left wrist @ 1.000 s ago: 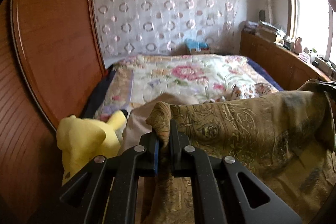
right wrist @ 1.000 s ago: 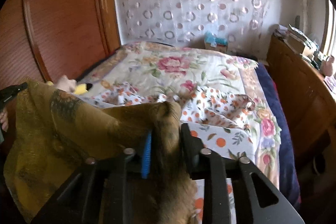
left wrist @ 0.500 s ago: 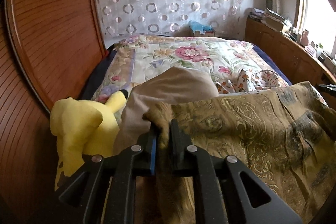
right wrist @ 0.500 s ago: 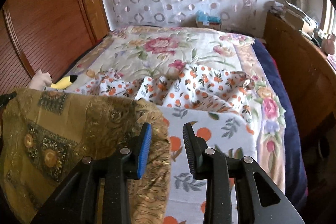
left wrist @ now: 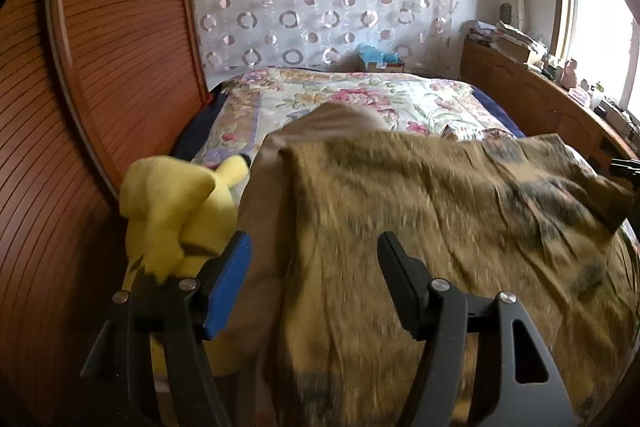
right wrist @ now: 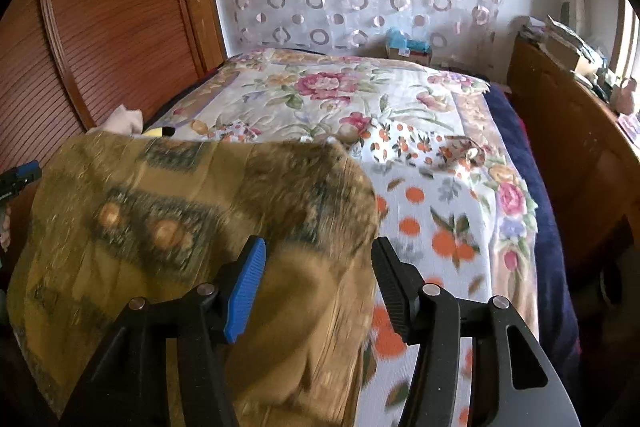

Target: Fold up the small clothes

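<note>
Left wrist view: the left gripper (left wrist: 314, 277) stands wide, jaws opening, pads clear of the cloth (left wrist: 440, 211) that lies spread across the frame's centre and right on the bed (left wrist: 360, 95). A yellow plush (left wrist: 176, 203) sits at left.

Right wrist view: the right gripper (right wrist: 320, 285) is wide, jaws opening; the cloth (right wrist: 192, 227) fills the lower left, its edge between the pads, untouched.
</note>
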A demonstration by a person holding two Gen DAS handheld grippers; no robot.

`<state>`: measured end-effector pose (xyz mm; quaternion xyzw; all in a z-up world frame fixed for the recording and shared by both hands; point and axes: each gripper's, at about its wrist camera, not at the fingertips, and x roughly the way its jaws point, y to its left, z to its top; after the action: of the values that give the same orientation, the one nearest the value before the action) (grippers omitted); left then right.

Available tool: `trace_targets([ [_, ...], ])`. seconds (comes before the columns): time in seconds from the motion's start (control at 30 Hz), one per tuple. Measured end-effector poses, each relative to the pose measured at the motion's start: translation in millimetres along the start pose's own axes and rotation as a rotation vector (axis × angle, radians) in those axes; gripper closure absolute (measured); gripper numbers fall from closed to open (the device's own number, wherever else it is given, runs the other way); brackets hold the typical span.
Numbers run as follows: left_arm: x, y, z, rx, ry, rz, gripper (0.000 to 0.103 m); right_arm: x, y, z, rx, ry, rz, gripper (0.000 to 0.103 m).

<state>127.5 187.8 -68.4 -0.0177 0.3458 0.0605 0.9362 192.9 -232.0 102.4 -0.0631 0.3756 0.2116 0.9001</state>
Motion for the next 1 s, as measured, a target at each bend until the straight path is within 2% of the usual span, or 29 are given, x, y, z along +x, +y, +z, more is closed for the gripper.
trace_targets([
  [0.23, -12, -9, -37, 0.002, 0.045, -0.033, 0.037, -17, 5, -38, 0.001, 0.054, -0.006, 0.046],
  [0.43, -9, -13, -53, -0.015, 0.083, -0.050, 0.038, -24, 2, -52, 0.024, 0.088, 0.018, 0.046],
  [0.5, -8, -14, -55, -0.016, 0.094, -0.059, 0.049, -25, 4, -51, 0.017, 0.085, 0.027, 0.046],
  [0.63, -5, -14, -60, -0.021, 0.125, -0.062, 0.062, -21, 7, -50, 0.000, 0.083, 0.045, 0.047],
  [0.67, -3, -16, -61, -0.011, 0.138, -0.057, 0.065, -20, 7, -49, -0.002, 0.083, 0.050, 0.056],
  [0.7, -2, -15, -61, -0.004, 0.144, -0.053, 0.065, -17, 7, -48, -0.002, 0.088, 0.056, 0.060],
  [0.8, -1, -14, -62, -0.002, 0.154, -0.035, 0.065, -13, 9, -46, -0.023, 0.096, 0.056, 0.065],
  [0.87, -1, -10, -63, -0.022, 0.153, -0.022, 0.065, -12, 10, -46, -0.032, 0.095, 0.056, 0.082],
  [0.93, -2, -7, -66, -0.034, 0.150, -0.010, 0.065, -14, 11, -45, -0.045, 0.083, 0.061, 0.093],
  [1.0, -6, -2, -68, -0.047, 0.137, 0.004, 0.065, -18, 14, -45, -0.053, 0.060, 0.057, 0.096],
])
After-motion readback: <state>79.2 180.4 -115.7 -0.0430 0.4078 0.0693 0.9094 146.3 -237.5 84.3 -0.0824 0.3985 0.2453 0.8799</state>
